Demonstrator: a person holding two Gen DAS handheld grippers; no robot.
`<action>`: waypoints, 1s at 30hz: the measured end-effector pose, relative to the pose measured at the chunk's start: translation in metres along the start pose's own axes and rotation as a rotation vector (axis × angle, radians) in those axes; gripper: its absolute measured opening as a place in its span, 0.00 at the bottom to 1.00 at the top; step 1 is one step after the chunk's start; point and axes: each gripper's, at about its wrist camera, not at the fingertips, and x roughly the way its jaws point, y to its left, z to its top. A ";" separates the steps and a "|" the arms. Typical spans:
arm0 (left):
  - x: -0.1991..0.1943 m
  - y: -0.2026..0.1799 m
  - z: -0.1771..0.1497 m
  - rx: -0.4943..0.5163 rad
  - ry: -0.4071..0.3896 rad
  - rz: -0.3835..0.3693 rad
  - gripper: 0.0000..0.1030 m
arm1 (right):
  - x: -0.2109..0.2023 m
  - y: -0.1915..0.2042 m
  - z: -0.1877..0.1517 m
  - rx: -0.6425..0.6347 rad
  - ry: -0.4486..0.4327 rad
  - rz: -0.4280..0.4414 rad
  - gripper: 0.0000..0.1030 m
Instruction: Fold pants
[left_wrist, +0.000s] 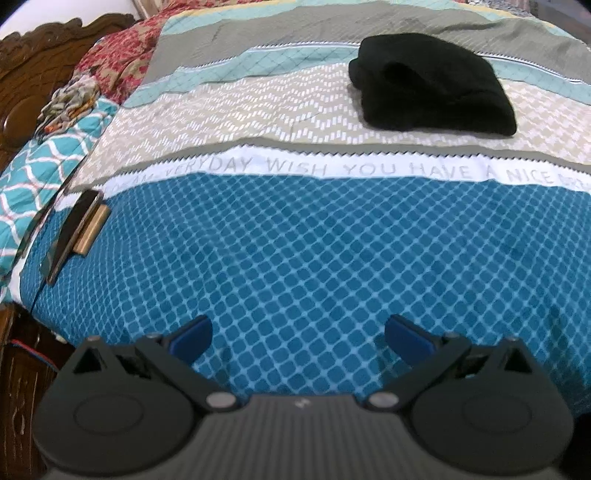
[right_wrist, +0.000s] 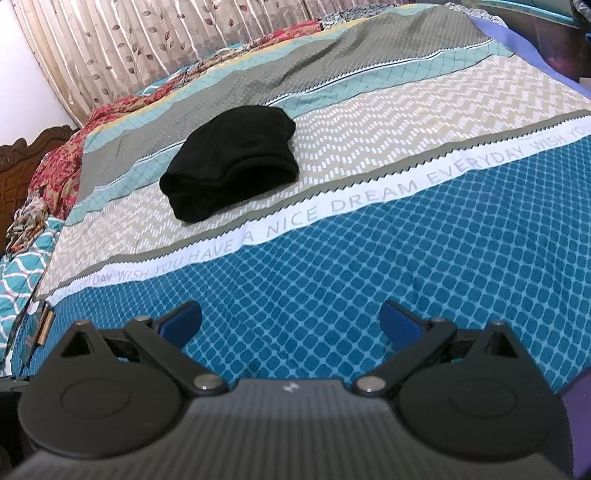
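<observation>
The black pants (left_wrist: 432, 85) lie as a compact folded bundle on the beige and teal bands of the bedspread, far ahead and to the right in the left wrist view. In the right wrist view the pants (right_wrist: 232, 157) lie ahead and left of centre. My left gripper (left_wrist: 297, 336) is open and empty, low over the blue checked band near the bed's front edge. My right gripper (right_wrist: 290, 321) is open and empty over the same blue band. Both are well short of the pants.
The patterned bedspread (left_wrist: 295, 236) covers the bed. A dark phone and a brass-coloured object (left_wrist: 79, 232) lie at the left edge. Crumpled red and teal bedding (left_wrist: 92, 77) and a carved wooden headboard (left_wrist: 44, 48) stand at left. Curtains (right_wrist: 155, 40) hang behind.
</observation>
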 end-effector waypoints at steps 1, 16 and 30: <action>-0.002 -0.001 0.002 0.004 -0.003 -0.005 1.00 | -0.001 -0.001 0.002 0.003 -0.007 -0.002 1.00; -0.029 -0.027 0.040 0.064 -0.057 -0.048 1.00 | -0.027 -0.007 0.040 -0.005 -0.111 0.011 1.00; -0.033 -0.033 0.039 0.075 -0.063 -0.009 1.00 | -0.029 -0.006 0.045 -0.016 -0.125 0.045 1.00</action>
